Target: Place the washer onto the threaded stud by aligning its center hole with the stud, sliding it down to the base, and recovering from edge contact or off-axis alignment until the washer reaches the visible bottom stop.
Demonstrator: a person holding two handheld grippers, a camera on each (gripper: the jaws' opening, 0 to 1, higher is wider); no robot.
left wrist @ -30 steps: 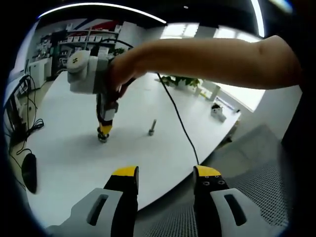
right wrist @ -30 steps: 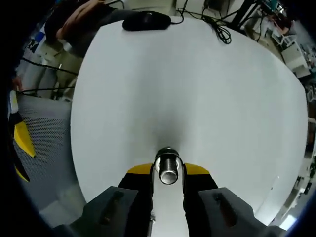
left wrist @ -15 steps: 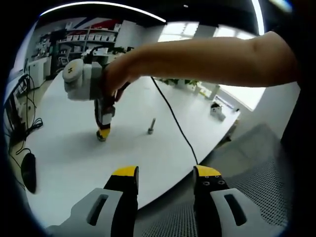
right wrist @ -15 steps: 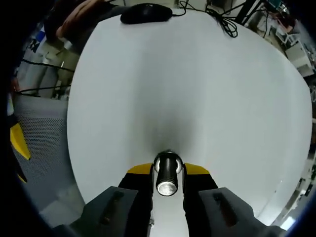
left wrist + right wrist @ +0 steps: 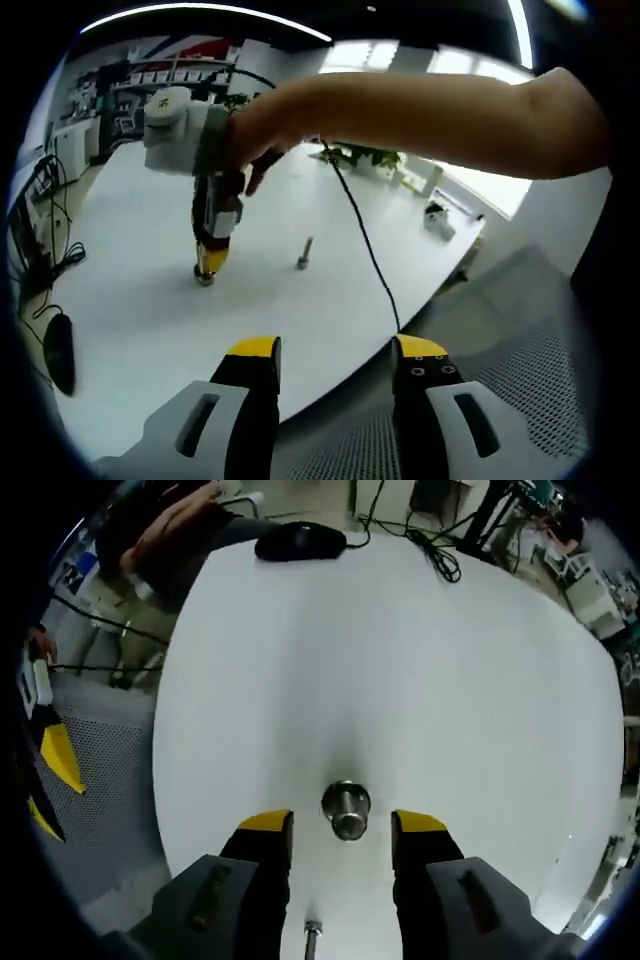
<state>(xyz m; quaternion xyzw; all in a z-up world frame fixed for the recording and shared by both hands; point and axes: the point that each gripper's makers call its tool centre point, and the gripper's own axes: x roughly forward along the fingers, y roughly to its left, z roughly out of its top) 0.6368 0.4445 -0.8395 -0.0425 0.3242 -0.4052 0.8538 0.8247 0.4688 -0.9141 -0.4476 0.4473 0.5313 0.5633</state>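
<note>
We are holding the right claw [image 5: 340,825] wide over the white desk [image 5: 420,680], its jaws flanking the upright threaded stud [image 5: 346,810] without touching. Our left claw [image 5: 335,350] is hanging wide off the desk edge.

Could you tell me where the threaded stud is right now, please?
In the left gripper view, the threaded stud stands upright on the white table, just right of the right gripper.

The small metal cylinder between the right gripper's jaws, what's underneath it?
The metal cylinder stands on the bare white table, between the open jaws of the right gripper. Its contact patch is hidden.
</note>
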